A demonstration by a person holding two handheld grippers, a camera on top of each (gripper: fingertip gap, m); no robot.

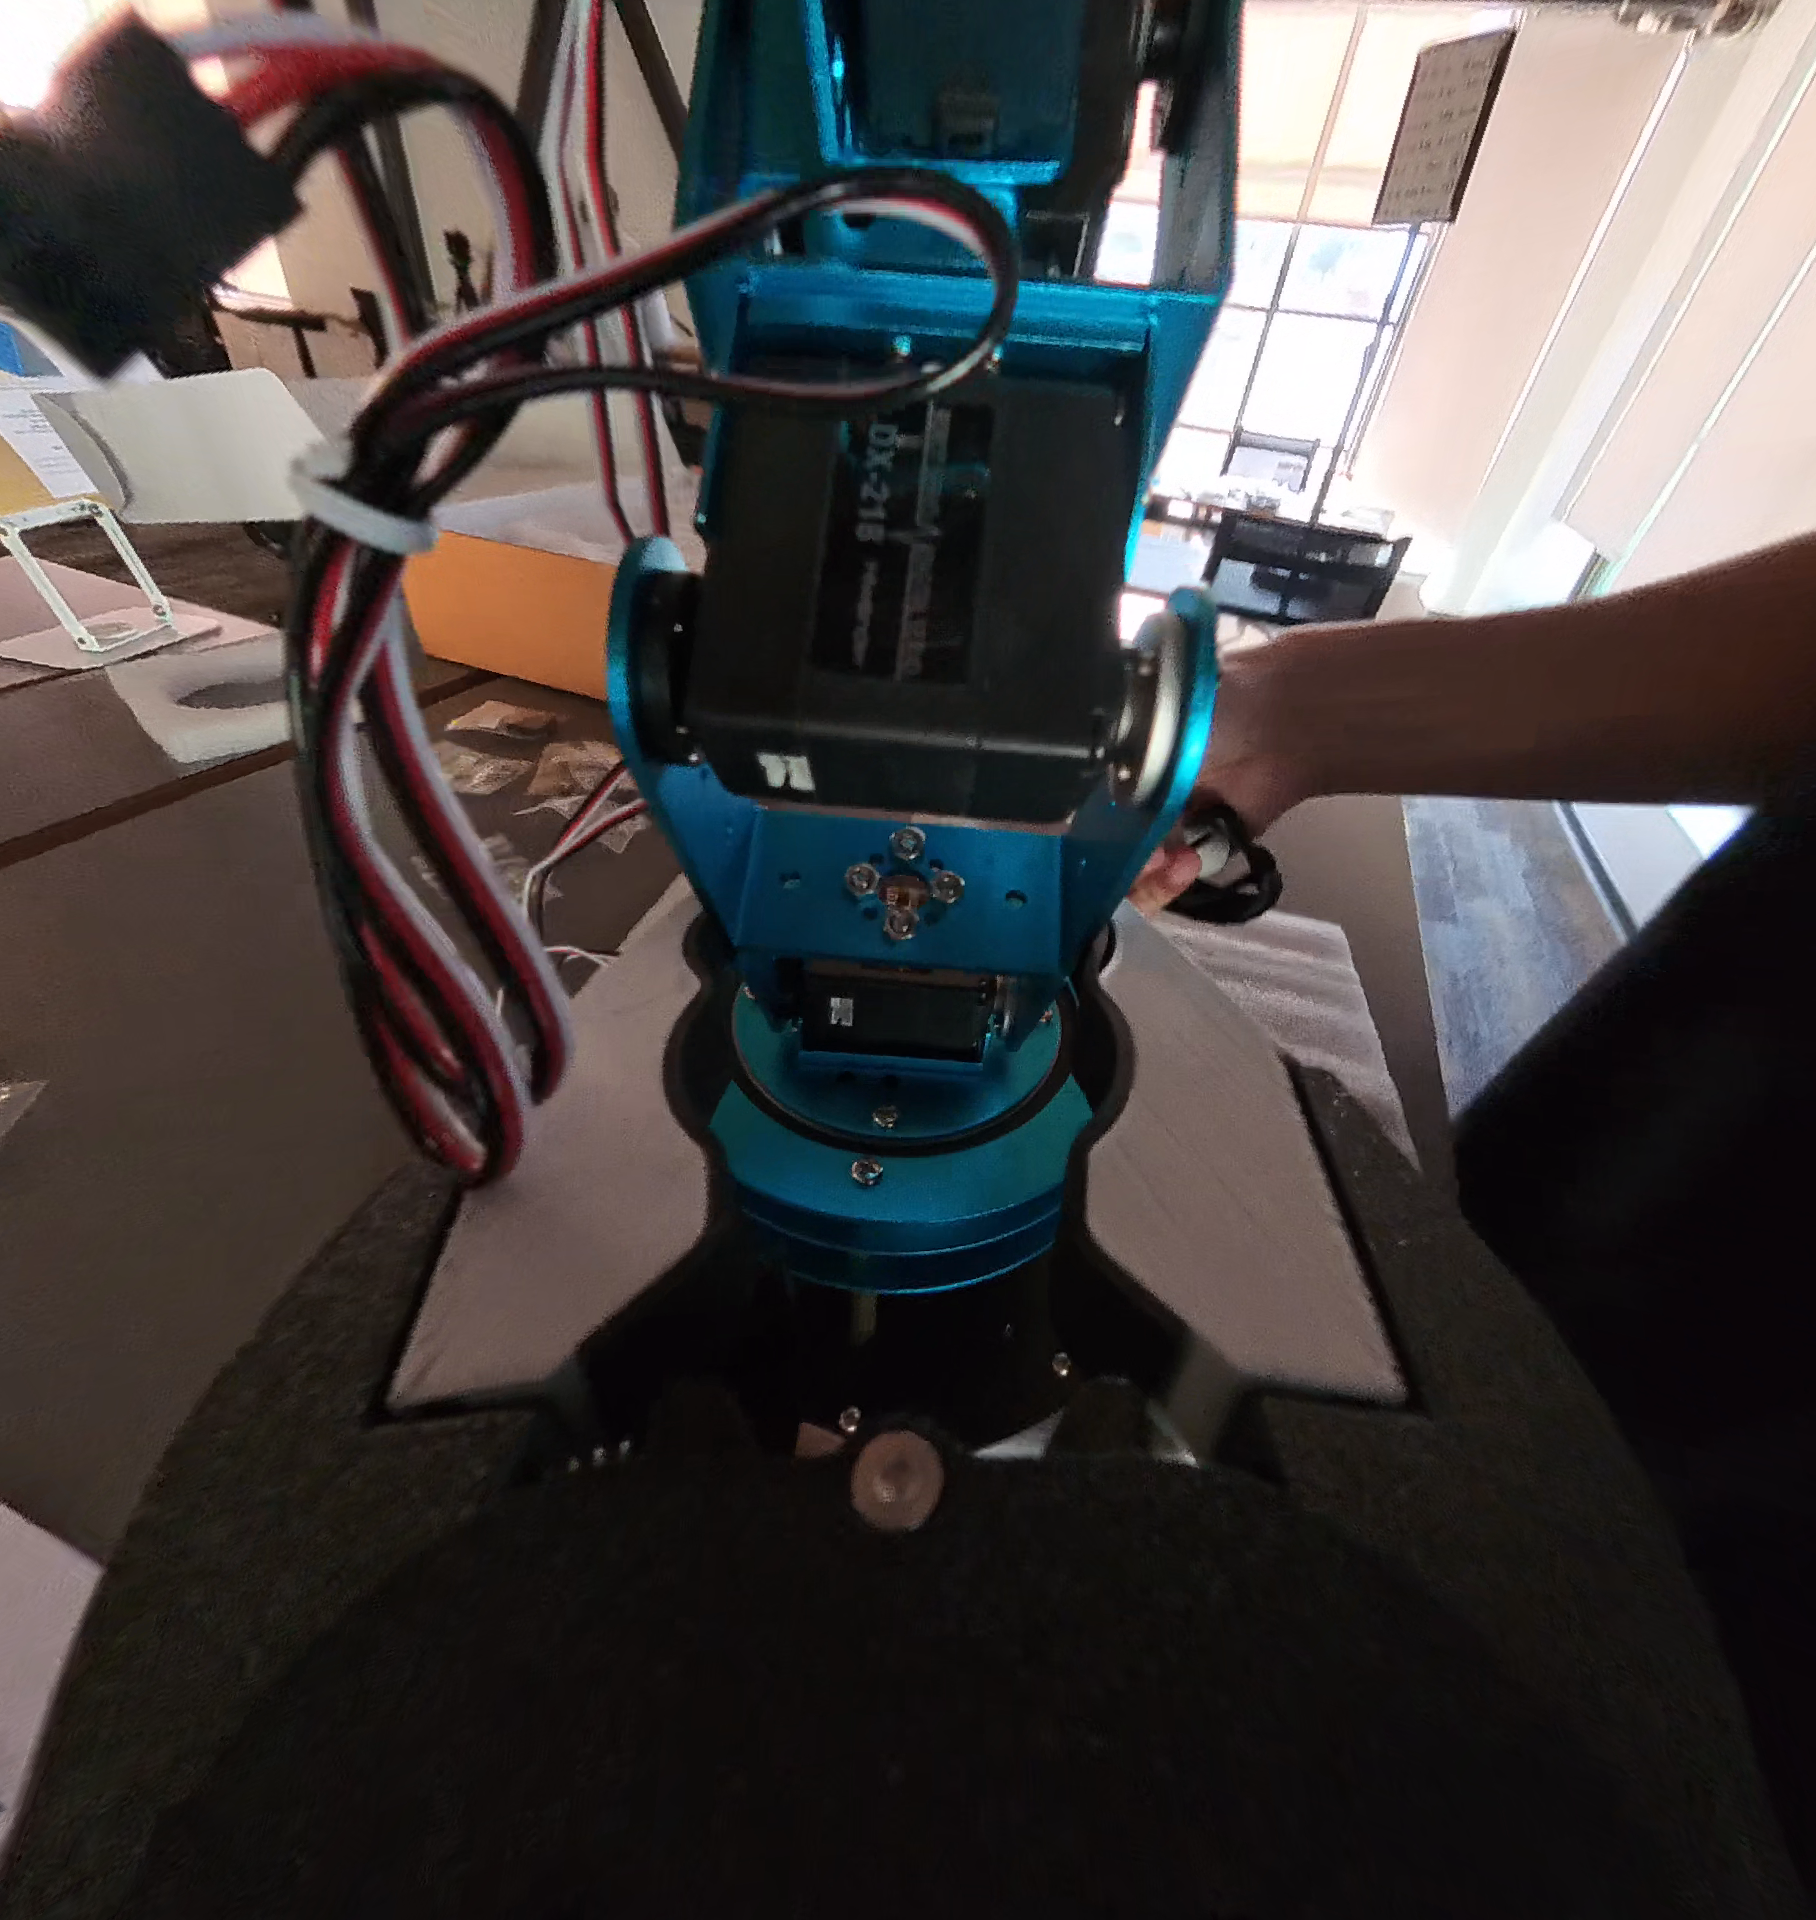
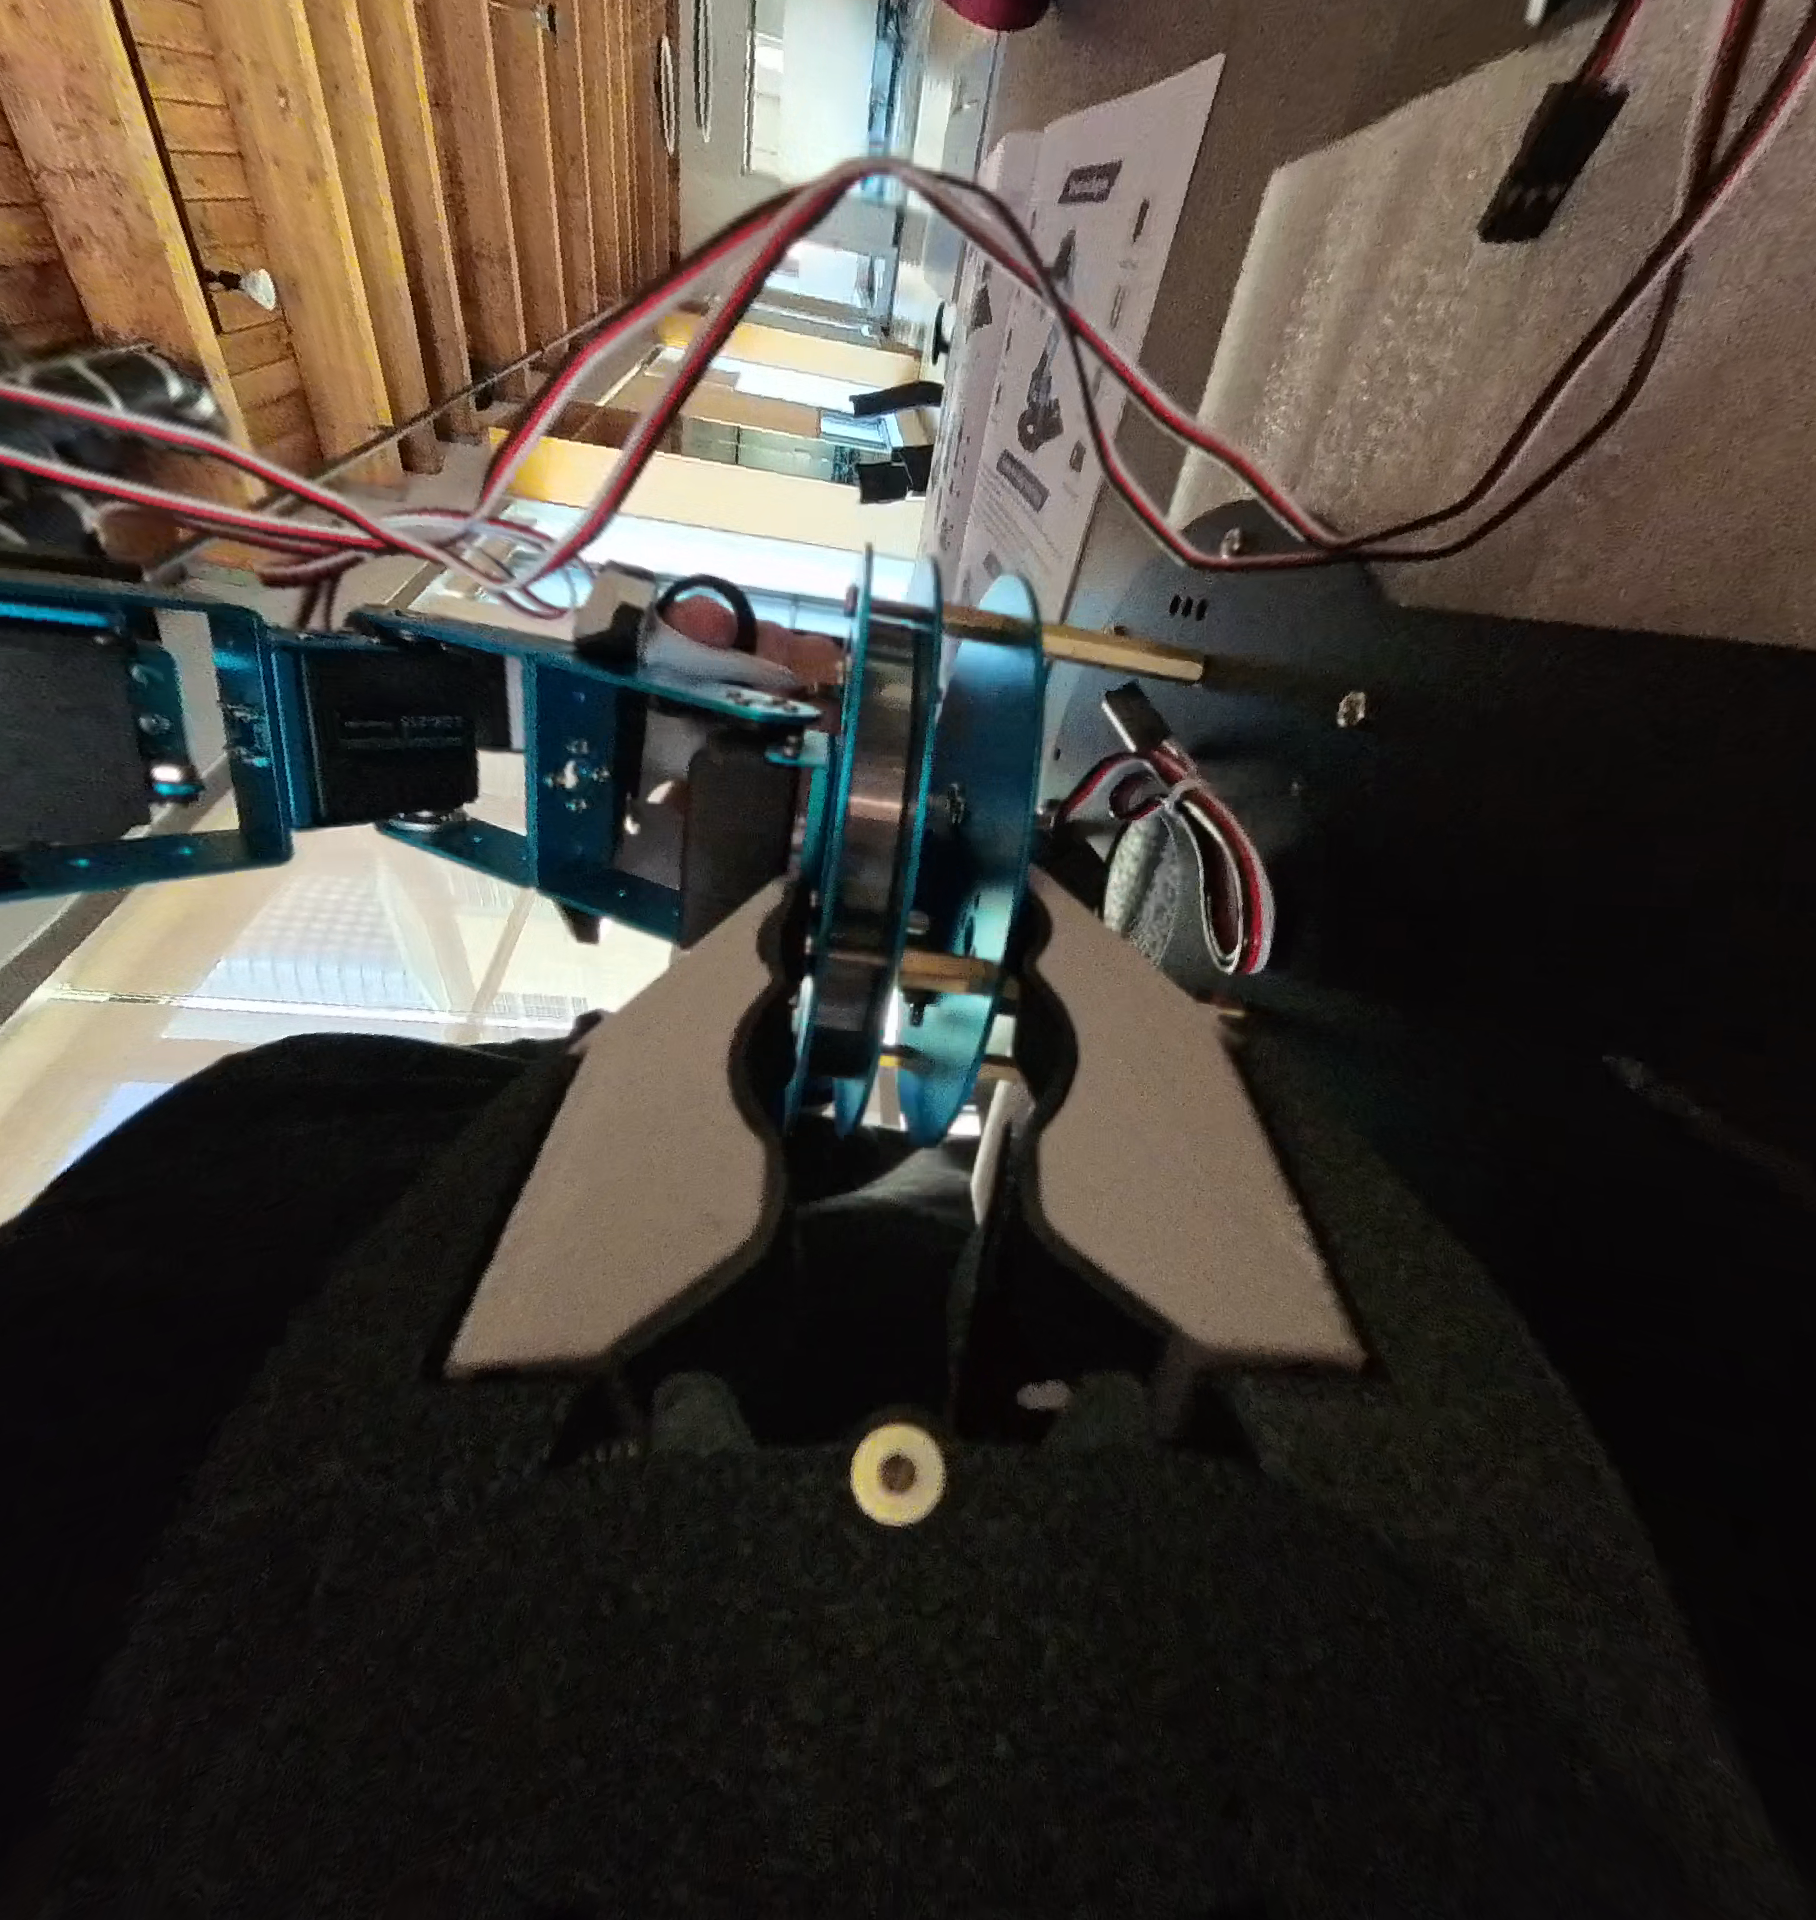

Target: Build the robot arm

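Observation:
A small blue metal robot arm (image 1: pixel 914 540) with black servos stands on a round blue turntable base (image 1: pixel 888 1174). My left gripper (image 1: pixel 893 1039) is shut on that base, with its grey fingers (image 1: pixel 540 1247) on either side. In the right wrist view the scene is turned sideways. My right gripper (image 2: pixel 904 935) is shut on the stacked blue discs of the base (image 2: pixel 883 831), which sit in the notch of its fingers (image 2: pixel 655 1143). Red, black and white servo wires (image 1: pixel 416 831) hang loose beside the arm and also show in the right wrist view (image 2: pixel 675 343). A person's hand (image 1: pixel 1257 748) touches the arm from behind.
A dark table (image 1: pixel 156 987) carries white foam (image 1: pixel 208 707), a white square bracket (image 1: pixel 83 571), an orange box (image 1: pixel 509 613) and small parts bags (image 1: pixel 530 758). A printed sheet (image 2: pixel 1070 312) and a loose black connector (image 2: pixel 1548 156) lie on a grey mat. Tip to tip, the grippers are about 8 cm apart.

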